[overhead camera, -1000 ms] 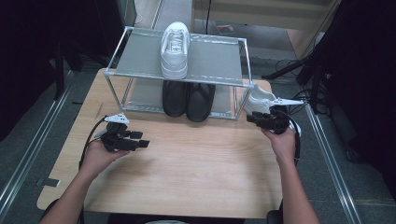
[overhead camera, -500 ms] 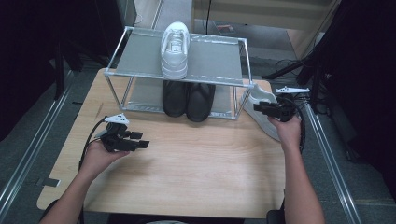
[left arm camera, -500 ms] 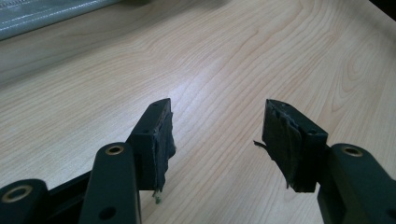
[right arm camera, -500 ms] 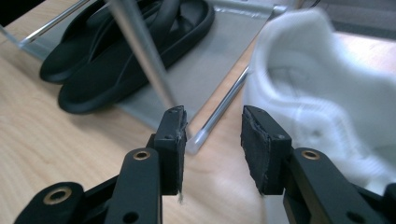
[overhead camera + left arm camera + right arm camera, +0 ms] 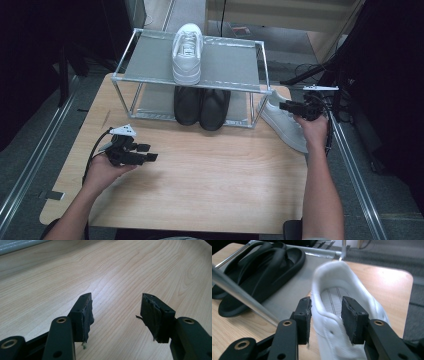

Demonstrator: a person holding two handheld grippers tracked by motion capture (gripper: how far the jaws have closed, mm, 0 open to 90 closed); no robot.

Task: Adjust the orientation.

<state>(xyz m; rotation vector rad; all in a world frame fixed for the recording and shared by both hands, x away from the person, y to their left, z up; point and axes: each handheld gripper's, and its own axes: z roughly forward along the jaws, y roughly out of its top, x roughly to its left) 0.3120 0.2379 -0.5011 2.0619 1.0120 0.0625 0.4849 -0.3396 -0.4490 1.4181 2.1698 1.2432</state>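
The landmark here is the metal shoe rack (image 5: pixel 150 75) that stands at the far side of the wooden table (image 5: pixel 210 185). A white sneaker (image 5: pixel 187 52) sits on top of the rack, with its toe pointing toward the person. Two black slippers (image 5: pixel 201 105) lie side by side on the rack's low shelf, right under that sneaker. Another white sneaker (image 5: pixel 282 120) lies on the table just beside the rack's right end, close to the rack's right front leg. The right gripper (image 5: pixel 287 106) is at this sneaker, held in the right hand (image 5: pixel 312 127) just past the rack's right end. In the right gripper view, one jaw is outside the shoe's side wall and the other jaw is over the opening of the white sneaker (image 5: pixel 337 315). The jaws are apart with the shoe's wall between them, and I cannot tell if the pads touch it. The black slippers (image 5: pixel 259 270) show to the left of it in that view. The left gripper (image 5: pixel 147 152) is in front of the rack's left end, well apart from it, held in the left hand (image 5: pixel 105 170). Its jaws are wide apart with nothing between them, over the bare table (image 5: pixel 120 270).
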